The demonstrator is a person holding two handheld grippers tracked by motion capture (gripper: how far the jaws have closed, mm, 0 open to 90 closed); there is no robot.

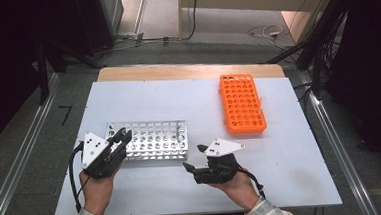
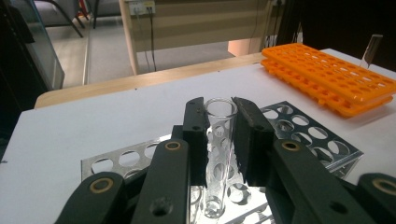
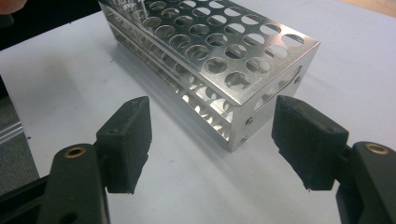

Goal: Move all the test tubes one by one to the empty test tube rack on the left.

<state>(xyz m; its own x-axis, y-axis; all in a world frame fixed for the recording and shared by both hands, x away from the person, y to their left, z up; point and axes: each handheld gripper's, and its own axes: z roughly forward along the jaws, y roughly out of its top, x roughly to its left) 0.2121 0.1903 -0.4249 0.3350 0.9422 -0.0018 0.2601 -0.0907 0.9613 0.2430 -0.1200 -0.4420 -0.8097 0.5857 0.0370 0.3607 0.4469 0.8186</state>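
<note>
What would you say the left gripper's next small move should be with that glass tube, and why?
Probably a straight lift. The left gripper is shut on the clear test tube, which stands upright with its bottom down in a hole of the metal rack. The right gripper is open beside the rack's end.

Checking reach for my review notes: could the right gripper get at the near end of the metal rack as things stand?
Probably yes. The right gripper has its jaws open with nothing between them, and the metal rack has its corner just ahead across bare table.
</note>
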